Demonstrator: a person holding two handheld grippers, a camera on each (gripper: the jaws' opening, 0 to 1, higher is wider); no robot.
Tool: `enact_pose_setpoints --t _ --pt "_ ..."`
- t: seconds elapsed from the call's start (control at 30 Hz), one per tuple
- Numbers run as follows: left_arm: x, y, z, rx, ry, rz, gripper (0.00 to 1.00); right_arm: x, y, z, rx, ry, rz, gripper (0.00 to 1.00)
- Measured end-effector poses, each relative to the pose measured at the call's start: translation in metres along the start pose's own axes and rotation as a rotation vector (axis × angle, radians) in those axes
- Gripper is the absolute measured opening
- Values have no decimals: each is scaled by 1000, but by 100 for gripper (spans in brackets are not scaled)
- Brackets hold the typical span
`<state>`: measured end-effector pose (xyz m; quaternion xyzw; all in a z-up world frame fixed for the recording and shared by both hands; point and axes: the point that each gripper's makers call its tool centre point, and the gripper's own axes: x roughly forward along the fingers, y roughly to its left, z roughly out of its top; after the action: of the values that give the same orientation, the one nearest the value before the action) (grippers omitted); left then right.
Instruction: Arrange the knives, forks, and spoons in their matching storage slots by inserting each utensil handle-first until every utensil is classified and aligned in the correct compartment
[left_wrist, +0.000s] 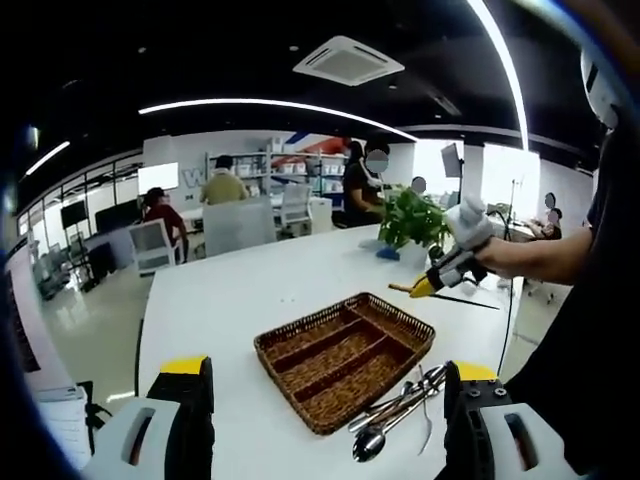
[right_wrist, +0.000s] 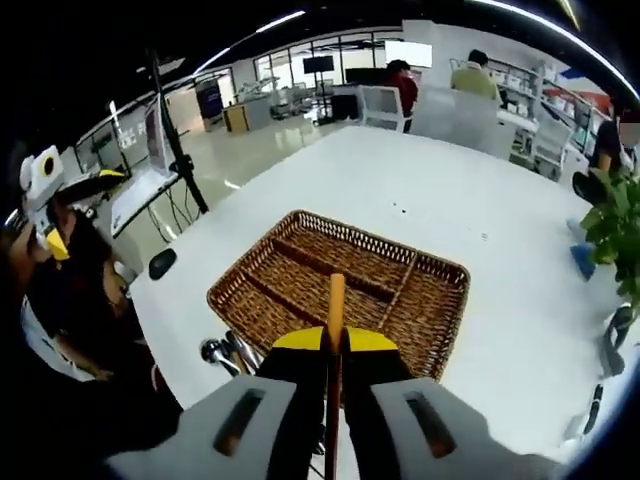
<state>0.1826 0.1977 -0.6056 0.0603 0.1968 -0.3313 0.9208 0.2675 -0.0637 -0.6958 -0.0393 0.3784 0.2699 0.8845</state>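
Note:
A brown wicker tray (left_wrist: 345, 360) (right_wrist: 340, 285) with long compartments lies on the white table (left_wrist: 250, 300). Loose metal spoons and forks (left_wrist: 400, 410) (right_wrist: 225, 352) are piled beside its near corner. My left gripper (left_wrist: 330, 425) stands open low over the table, with nothing between its jaws. My right gripper (right_wrist: 335, 345) is shut on a thin utensil whose wooden handle (right_wrist: 336, 300) points out over the tray; its head is hidden. In the left gripper view the right gripper (left_wrist: 425, 287) hangs in a gloved hand beyond the tray, the dark shaft trailing behind it.
A potted green plant (left_wrist: 415, 215) (right_wrist: 615, 235) stands at the table's far side. A small black object (right_wrist: 160, 263) lies near the table edge, with a dark stand (right_wrist: 175, 130) on the floor behind it. People sit at desks (left_wrist: 225, 185) in the background.

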Motion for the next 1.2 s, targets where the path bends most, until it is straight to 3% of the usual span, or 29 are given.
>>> enact_pose_setpoints --t 0.23,0.47,1.2 --pt "3 -3 -2 7 9 -10 100 -11 -24 2 76 -14 -59 3" --pt "2 -4 -3 6 11 -9 100 -13 -35 6 104 -32 -80 3" --pt "4 -1 -8 -3 35 -6 100 15 -71 24 190 -45 -122 3"
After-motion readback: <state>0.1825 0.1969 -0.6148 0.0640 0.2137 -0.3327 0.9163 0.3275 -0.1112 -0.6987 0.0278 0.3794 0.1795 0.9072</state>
